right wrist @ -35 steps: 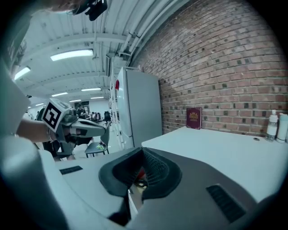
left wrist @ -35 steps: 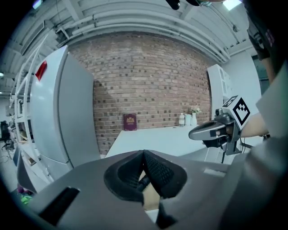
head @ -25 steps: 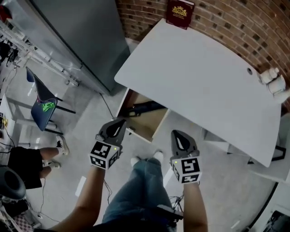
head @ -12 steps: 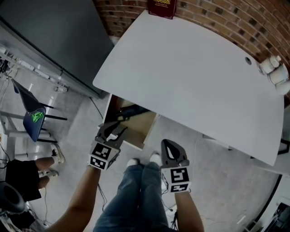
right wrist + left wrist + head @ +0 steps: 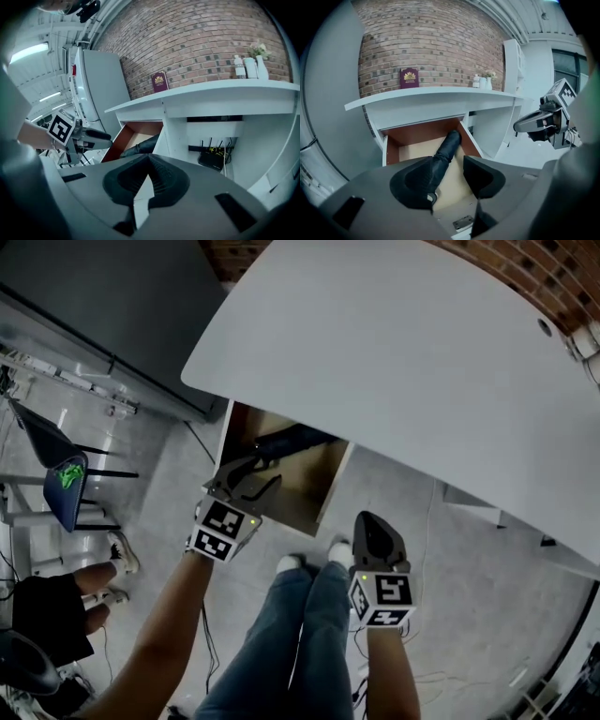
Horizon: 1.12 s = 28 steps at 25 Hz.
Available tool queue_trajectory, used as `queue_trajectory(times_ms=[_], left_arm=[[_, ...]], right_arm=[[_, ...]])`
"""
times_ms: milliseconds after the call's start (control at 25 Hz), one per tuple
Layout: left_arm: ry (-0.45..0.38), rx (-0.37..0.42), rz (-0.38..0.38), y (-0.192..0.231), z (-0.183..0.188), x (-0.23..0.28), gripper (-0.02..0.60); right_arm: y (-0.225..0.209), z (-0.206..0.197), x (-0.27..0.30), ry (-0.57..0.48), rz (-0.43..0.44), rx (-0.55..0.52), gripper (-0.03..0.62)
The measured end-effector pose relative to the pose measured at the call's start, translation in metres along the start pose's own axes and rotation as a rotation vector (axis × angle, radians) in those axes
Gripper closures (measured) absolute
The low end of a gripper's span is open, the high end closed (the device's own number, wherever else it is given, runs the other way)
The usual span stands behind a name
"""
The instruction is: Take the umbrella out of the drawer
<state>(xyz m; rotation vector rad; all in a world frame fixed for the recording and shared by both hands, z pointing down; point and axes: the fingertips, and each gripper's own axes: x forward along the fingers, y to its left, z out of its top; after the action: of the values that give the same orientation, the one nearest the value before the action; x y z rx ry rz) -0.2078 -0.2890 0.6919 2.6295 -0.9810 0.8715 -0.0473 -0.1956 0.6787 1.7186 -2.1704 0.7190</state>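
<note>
Head view, left to right: blue chair [image 5: 58, 474], grey cabinet [image 5: 112, 306]. Left gripper [image 5: 251, 476] over open drawer's [image 5: 305, 493] front, jaws apart, just been opening, nothing gripped. Black umbrella [image 5: 289, 441] lies inside the drawer, partly under the overhanging white desk [image 5: 422, 352]. Right gripper [image 5: 373, 529] closed, empty.

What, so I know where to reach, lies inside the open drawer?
A dark folded umbrella lies slantwise on the pale bottom of the drawer, its far end near the back right corner. Its near end is hidden behind the left gripper, which also covers the front of the drawer.
</note>
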Motion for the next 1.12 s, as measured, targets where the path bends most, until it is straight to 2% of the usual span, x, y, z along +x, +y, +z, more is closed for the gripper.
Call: queue_trajectory(times_ms=[120,360,480,680,920,1000,1040,1120], left_arm=[[0.025,0.053,-0.018,0.006,-0.009,0.013,0.385],[0.127,0.247,-0.062,0.007,-0.026,0.049,0.387],[0.191,0.318,-0.083,0.006,-0.033,0.073,0.385],[0.297,0.347,-0.112,0.011,-0.049,0.106,0.359],[0.365,0.404,-0.079,0.021,-0.062,0.138,0.331],[0.385,0.433,-0.074,0.022,-0.068,0.144,0.309],[0.403,0.436,-0.072,0.023,-0.073,0.147,0.274],[0.444,0.417,-0.063,0.029,-0.086,0.152,0.245]], right_arm=[[0.004,-0.011,0.008,-0.007,-0.026,0.028,0.602],[0.006,-0.024,0.015,-0.016,-0.06,0.058,0.602],[-0.001,-0.026,0.013,-0.009,-0.077,0.074,0.602],[-0.011,-0.031,0.008,0.006,-0.102,0.145,0.602],[-0.013,-0.043,0.019,0.013,-0.104,0.2,0.602],[-0.015,-0.049,0.022,0.019,-0.108,0.214,0.602],[-0.015,-0.051,0.024,0.024,-0.108,0.216,0.602],[-0.013,-0.054,0.029,0.035,-0.104,0.218,0.602]])
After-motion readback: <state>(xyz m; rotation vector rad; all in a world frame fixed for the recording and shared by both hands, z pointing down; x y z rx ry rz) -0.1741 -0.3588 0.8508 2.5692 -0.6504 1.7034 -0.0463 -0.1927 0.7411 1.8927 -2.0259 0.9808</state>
